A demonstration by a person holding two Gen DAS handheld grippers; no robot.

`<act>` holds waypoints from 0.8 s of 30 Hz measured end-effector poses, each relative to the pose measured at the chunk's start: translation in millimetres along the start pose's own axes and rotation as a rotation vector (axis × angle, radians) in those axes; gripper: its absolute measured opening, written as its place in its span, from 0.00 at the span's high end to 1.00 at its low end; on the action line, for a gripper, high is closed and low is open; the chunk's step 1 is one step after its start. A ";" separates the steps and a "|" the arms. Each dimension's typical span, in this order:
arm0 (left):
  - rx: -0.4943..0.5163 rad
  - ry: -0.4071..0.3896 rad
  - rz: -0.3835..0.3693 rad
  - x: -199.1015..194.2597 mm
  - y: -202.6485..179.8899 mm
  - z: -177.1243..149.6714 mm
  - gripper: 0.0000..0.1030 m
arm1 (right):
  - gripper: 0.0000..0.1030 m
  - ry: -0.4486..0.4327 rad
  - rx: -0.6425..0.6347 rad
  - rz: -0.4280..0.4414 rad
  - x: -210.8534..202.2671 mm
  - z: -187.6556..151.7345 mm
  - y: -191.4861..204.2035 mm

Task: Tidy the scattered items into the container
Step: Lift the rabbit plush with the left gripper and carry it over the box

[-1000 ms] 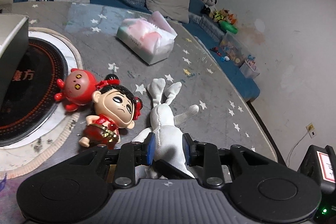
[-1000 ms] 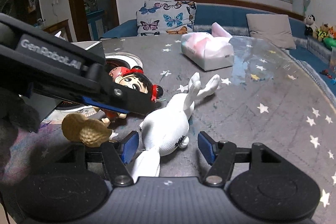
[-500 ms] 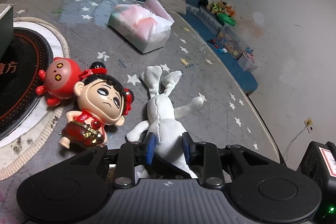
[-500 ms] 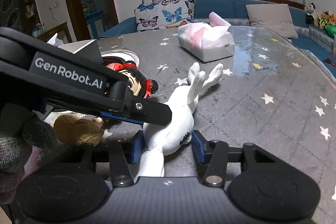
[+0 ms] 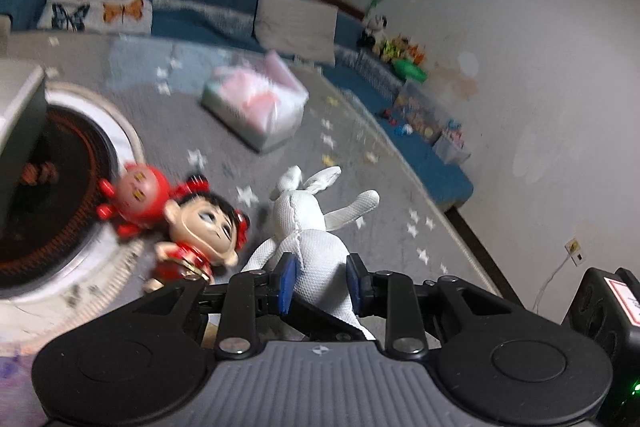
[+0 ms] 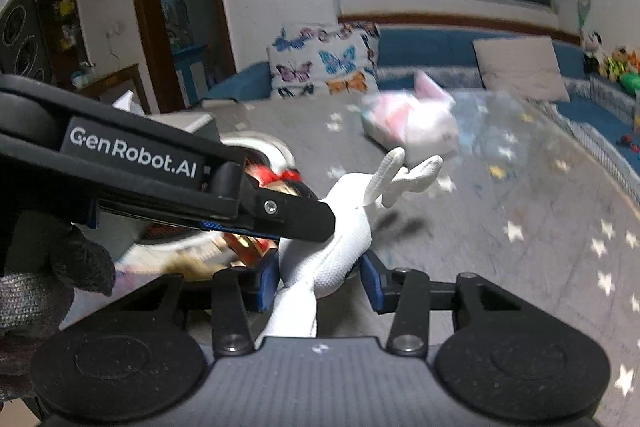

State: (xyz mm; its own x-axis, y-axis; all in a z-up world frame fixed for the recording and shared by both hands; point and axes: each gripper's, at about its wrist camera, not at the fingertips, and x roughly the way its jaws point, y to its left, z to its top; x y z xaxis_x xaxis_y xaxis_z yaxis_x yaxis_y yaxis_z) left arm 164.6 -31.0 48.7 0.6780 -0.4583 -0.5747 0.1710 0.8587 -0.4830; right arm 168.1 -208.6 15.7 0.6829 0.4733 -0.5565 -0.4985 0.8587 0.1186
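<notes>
Lengthwise, the white rabbit (image 5: 308,235) points ears-first toward the tissue pack (image 5: 256,107); left gripper (image 5: 320,277) and right gripper (image 6: 318,277) both clamp its body.

white stuffed rabbit (image 5: 316,247): woven cloth, matt
black-haired red doll (image 5: 202,233): glossy plastic
star-patterned grey table (image 6: 500,211): smooth, slightly shiny

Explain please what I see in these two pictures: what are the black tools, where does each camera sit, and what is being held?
A person holds two hand-held grippers; each has a camera looking forward along its fingers. In the left camera's picture, the left gripper is closed on a white plush rabbit. In the right camera's picture, the right gripper clamps the same rabbit, with the left gripper entering from the left. Both hold it together. On the star-patterned table lie a black-haired doll, a red figure and a tissue pack.
</notes>
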 end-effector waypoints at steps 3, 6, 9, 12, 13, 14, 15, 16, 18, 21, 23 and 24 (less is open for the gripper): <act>0.006 -0.047 0.014 -21.8 4.6 5.8 0.72 | 0.58 -0.027 -0.029 0.023 -4.4 13.8 16.1; 0.009 -0.091 0.036 -45.2 15.0 13.5 0.72 | 0.58 -0.048 -0.067 0.053 -4.4 28.2 36.5; 0.001 -0.128 0.063 -68.5 29.1 21.6 0.72 | 0.58 -0.064 -0.102 0.088 -0.7 41.7 59.0; -0.014 -0.159 0.095 -90.7 47.0 27.3 0.72 | 0.58 -0.070 -0.130 0.122 6.1 54.1 82.7; -0.017 -0.167 0.105 -97.6 52.0 28.7 0.71 | 0.58 -0.071 -0.137 0.136 9.1 58.0 91.3; -0.020 -0.176 0.117 -104.6 57.6 30.7 0.71 | 0.58 -0.072 -0.144 0.150 12.1 61.8 100.1; -0.022 -0.183 0.127 -110.4 61.4 32.5 0.71 | 0.58 -0.073 -0.151 0.163 14.9 65.4 107.9; -0.027 -0.192 0.139 -117.4 67.7 34.4 0.71 | 0.58 -0.073 -0.157 0.175 17.9 68.6 116.2; -0.038 -0.202 0.159 -128.1 79.6 36.7 0.71 | 0.58 -0.072 -0.172 0.196 24.5 74.4 133.1; -0.064 -0.218 0.188 -140.9 99.5 39.3 0.71 | 0.58 -0.066 -0.190 0.224 35.1 80.5 156.8; -0.079 -0.228 0.203 -147.3 111.1 40.1 0.71 | 0.58 -0.059 -0.200 0.243 43.5 83.3 173.8; -0.085 -0.231 0.214 -151.0 117.5 40.8 0.71 | 0.58 -0.056 -0.204 0.251 47.0 84.3 181.1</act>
State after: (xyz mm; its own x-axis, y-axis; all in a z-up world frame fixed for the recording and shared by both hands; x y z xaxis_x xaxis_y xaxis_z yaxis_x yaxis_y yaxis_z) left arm 111.5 148.4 105.7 0.8382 -0.1972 -0.5085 -0.0466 0.9031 -0.4270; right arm 154.9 -14.4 80.3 0.5505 0.6805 -0.4836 -0.7480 0.6593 0.0763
